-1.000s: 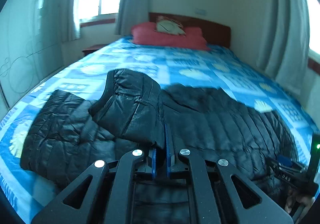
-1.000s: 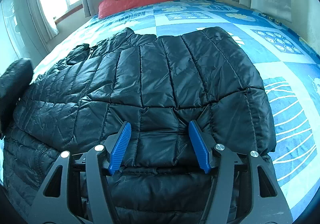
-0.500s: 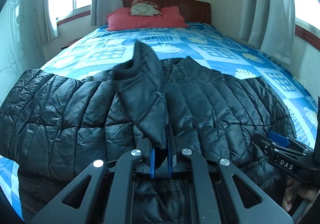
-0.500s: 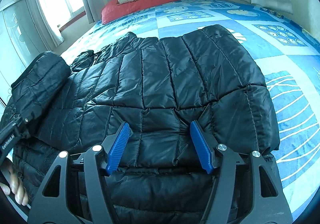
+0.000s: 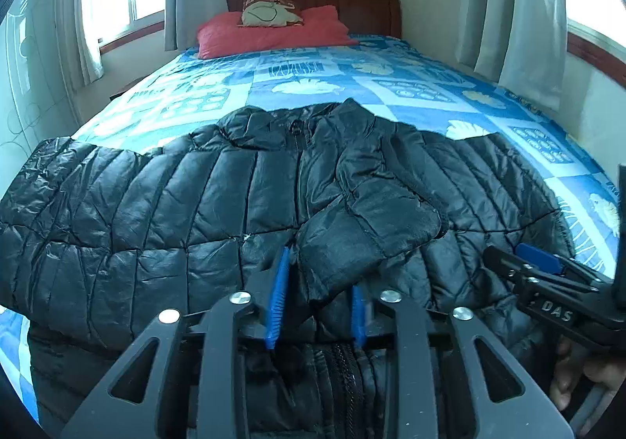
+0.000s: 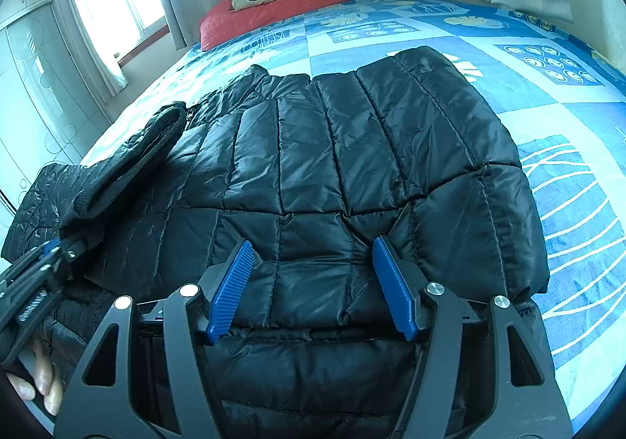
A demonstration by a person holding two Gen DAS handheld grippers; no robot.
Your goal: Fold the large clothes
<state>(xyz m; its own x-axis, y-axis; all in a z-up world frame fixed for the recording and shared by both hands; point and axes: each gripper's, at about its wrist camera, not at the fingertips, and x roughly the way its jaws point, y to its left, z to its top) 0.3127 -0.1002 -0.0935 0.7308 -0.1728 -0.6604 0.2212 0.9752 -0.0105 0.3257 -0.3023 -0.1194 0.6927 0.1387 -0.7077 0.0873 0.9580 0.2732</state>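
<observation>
A black quilted puffer jacket lies spread across the blue patterned bed, collar away from me. Its sleeve is folded over the zipped front, cuff toward me. My left gripper sits at that cuff with its jaws opening; the cuff lies loose between the blue pads, with a gap on the left side. In the right wrist view the jacket fills the middle, and my right gripper stands open just over its near hem with nothing pinched. The left gripper and the sleeve show at that view's left edge.
Red pillows and a wooden headboard are at the bed's far end. Curtains hang on the right and a wardrobe stands on the left. The right gripper and a person's fingers show at the left wrist view's right edge.
My left gripper carried the sleeve across the jacket front, laid it down and parted its jaws from shut. The right gripper kept still and open.
</observation>
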